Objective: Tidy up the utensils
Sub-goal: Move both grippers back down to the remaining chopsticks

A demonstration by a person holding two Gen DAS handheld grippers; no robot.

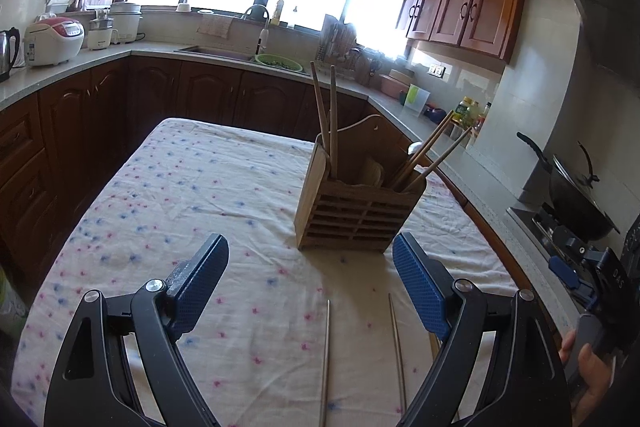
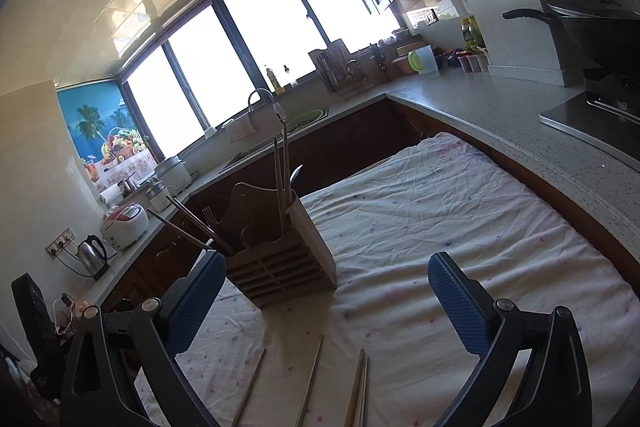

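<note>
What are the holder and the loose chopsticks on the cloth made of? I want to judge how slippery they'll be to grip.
The holder looks like unfinished bamboo or wood: matte tan, slatted front, visible grain. The two loose chopsticks between the left gripper's open jaws look like metal, probably stainless steel: thin, grey, faintly shiny. The right wrist view also shows a tan one beside them, seemingly wood or bamboo.

Cloth-covered table (image 1: 200,187) carries wooden holder (image 1: 356,215) and loose chopsticks (image 1: 326,355).
</note>
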